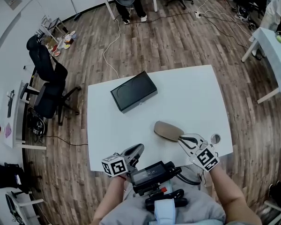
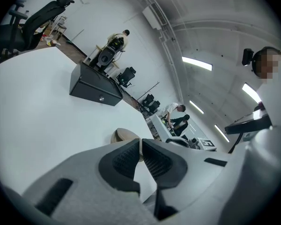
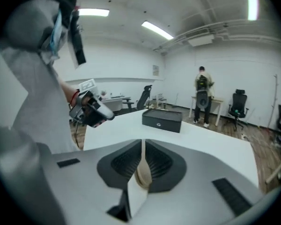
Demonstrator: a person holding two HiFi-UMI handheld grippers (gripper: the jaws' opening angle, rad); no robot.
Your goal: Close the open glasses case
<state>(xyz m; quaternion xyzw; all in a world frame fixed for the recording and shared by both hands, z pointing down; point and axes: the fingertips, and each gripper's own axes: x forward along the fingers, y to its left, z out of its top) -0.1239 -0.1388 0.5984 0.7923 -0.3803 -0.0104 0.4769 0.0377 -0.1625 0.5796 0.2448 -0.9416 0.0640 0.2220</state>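
Head view: tan case (image 1: 167, 130) on the white worktop (image 1: 196, 93), near-right of centre. Black box (image 1: 133, 92) far left, well apart from it. Right tool (image 1: 183, 138) at the case's near right end. Left tool (image 1: 136, 149) at the near edge, left of the case and not touching it.

Left gripper view: jaws together, nothing between them. Case lies beyond the tips.

Right gripper view: jaws clamped on the case's tan edge. Box far off, left tool at left.

Setting: open-plan lab or office room. Evidence: wood-plank floor (image 1: 178, 36); white desk (image 1: 192, 93) in the middle; black office chair (image 1: 47, 83) at left; cables (image 1: 113, 40) trailing across the floor; ceiling strip lights (image 3: 157, 30); person (image 3: 202, 95) standing at a far desk
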